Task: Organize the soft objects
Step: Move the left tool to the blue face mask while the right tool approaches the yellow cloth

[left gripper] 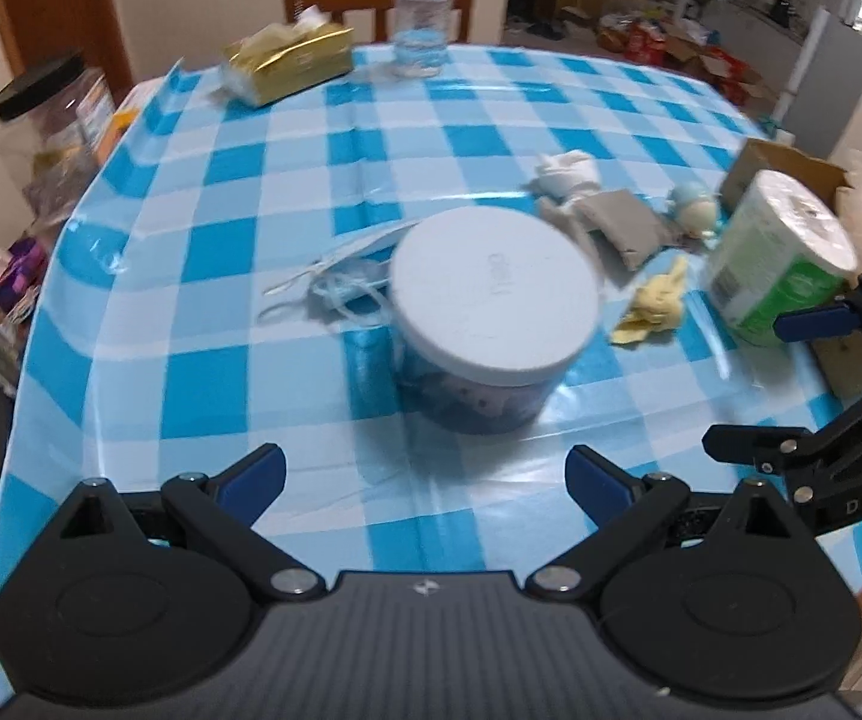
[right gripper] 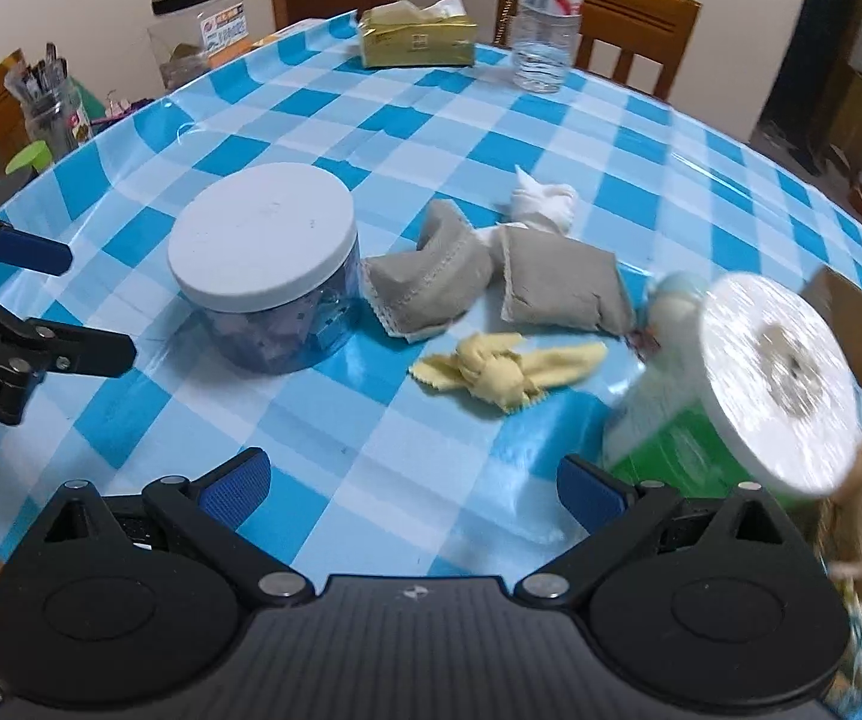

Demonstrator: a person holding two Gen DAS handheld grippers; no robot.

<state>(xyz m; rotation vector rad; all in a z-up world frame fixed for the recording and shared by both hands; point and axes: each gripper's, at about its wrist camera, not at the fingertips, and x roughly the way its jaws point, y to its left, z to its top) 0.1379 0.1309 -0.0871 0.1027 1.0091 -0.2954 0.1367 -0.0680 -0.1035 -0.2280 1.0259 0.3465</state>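
Both my claws are spread wide and empty, my left claw [left gripper: 425, 480] squared up low to the white-lidded jar [left gripper: 493, 306], my right claw [right gripper: 413, 489] hanging back; I reckon that gives room to pick among the soft bits: yellow knotted cloth [right gripper: 499, 375] just ahead of it on the tabletop [right gripper: 371, 438], grey pouches [right gripper: 556, 285] beyond

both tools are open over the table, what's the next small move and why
Probably ease the right tool forward and down toward the knotted yellow cloth. It seems the nearest soft item, lying loose on the checked tablecloth straight ahead, apart from the grey pouches and the jar. The tool's fingers are spread wide and hold nothing.
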